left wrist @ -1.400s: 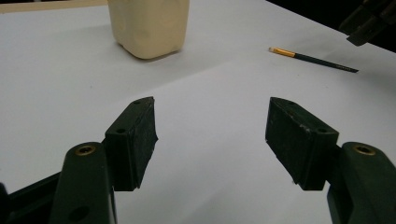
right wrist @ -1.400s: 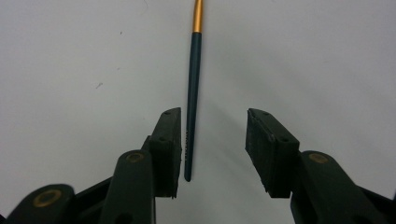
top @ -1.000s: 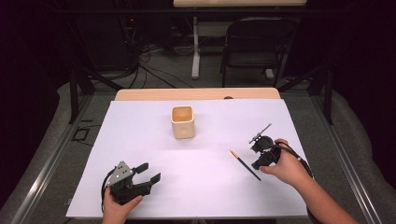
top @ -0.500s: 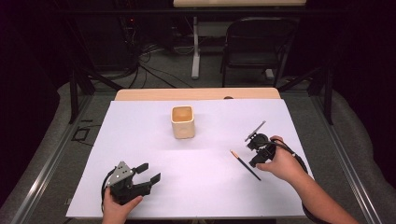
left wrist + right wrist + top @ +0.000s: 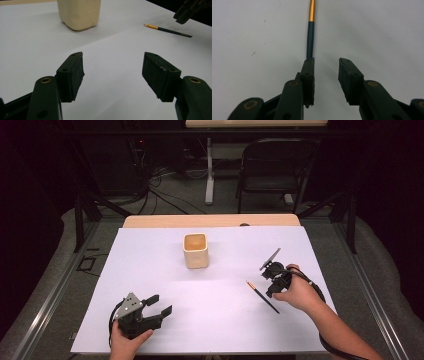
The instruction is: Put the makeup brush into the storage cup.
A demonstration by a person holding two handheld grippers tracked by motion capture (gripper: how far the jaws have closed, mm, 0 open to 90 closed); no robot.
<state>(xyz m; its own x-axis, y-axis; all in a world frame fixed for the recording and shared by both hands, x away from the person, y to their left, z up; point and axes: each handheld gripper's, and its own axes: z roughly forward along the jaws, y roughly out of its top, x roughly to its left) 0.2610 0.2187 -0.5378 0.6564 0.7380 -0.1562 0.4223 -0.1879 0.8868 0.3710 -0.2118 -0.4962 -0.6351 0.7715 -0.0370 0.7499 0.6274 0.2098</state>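
1. The pencil (image 5: 262, 296) lay flat on the white-covered worktop (image 5: 150, 255), well apart from the cream cup (image 5: 195, 250), which stood upright at mid-worktop with its mouth open to receive things.
2. The right gripper (image 5: 325, 67) hung over the pencil's dark shaft, jaws narrowly parted and empty; the shaft ran under the left-hand jaw, not between the two, so the aim judged slightly off.
3. The left gripper (image 5: 112, 67) rested low near the front edge, jaws wide and empty, pointed toward the cup, apparently idle.
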